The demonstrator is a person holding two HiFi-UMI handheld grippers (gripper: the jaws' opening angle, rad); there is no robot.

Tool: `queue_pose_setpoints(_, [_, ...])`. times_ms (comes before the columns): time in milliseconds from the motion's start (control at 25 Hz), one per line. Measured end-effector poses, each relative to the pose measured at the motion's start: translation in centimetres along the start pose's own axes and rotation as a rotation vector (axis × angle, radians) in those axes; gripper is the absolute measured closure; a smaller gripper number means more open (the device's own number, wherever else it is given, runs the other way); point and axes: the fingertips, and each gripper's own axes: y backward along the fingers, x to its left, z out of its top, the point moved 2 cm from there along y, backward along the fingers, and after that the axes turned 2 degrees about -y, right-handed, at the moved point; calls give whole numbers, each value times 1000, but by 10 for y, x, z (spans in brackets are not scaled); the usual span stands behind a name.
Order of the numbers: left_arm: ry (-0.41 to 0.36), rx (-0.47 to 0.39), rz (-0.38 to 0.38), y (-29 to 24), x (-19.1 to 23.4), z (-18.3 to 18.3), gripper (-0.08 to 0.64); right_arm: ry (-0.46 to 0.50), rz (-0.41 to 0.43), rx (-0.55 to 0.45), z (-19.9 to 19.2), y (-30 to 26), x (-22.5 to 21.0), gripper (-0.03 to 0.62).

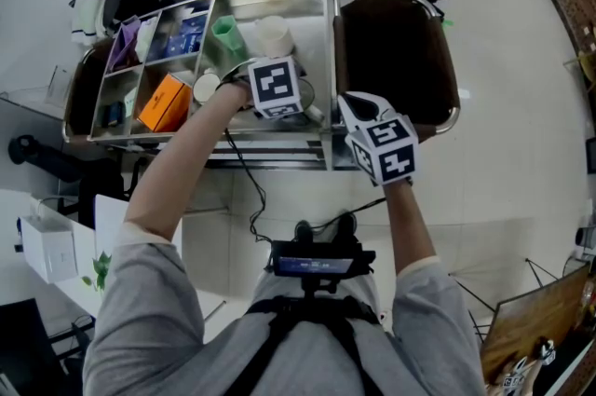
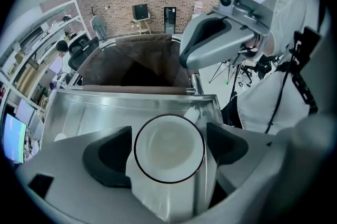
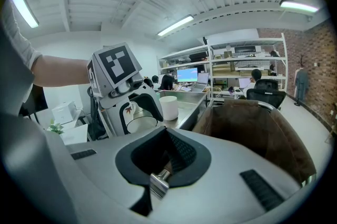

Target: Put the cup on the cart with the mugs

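the dark-rimmed white china cup [image 2: 168, 150] is sitting by the right edge of the steel cart tray [image 2: 100, 108], inside the spread left claw [image 2: 168, 145]. it is looking slippery and breakable, needing a gentle hold on its sides.

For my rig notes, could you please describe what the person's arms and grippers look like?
The left gripper and right gripper are pale grey moulded shells with black-padded jaws; each carries a white cube with black square markers. A thin black cable runs from the left one. The person wears grey sleeves with pale cuffs.
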Motion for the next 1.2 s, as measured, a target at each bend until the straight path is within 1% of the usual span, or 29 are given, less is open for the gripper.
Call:
queue_pose_setpoints(120, [-12,-12,7,8,3,4,103,2,-3,3,-2,0,1,586])
queue_pose_setpoints(240, [-3,-12,25,18,6,2,103,0,-4,7,-4,0,2,586])
queue_pose_setpoints(320, [-9,-16,45,26,7,1,103,-2,-4,9,-5,0,4,586])
queue_pose_setpoints(480, [-47,-80,102,50,2,10,103,3,-4,6,-4,1,8,586])
queue_pose_setpoints(560, [-43,-102,140,61,-1,9,103,11,-3,2,-3,3,10,586])
queue_pose_setpoints(720, [-13,-137,268,83,-4,-2,117,26,2,-7,2,8,16,586])
queue_pose_setpoints(840, [18,-210,336,98,-15,-2,175,41,3,-14,4,13,21,586])
queue_pose_setpoints(1000, [93,-300,432,113,-30,-10,312,52,12,-10,5,18,29,586])
queue_pose_setpoints(1160, [205,-407,531,127,-47,-22,419,62,26,-9,3,22,39,586])
queue_pose_setpoints(1200, [241,-436,568,130,-51,-26,464,65,30,-10,1,23,42,586])
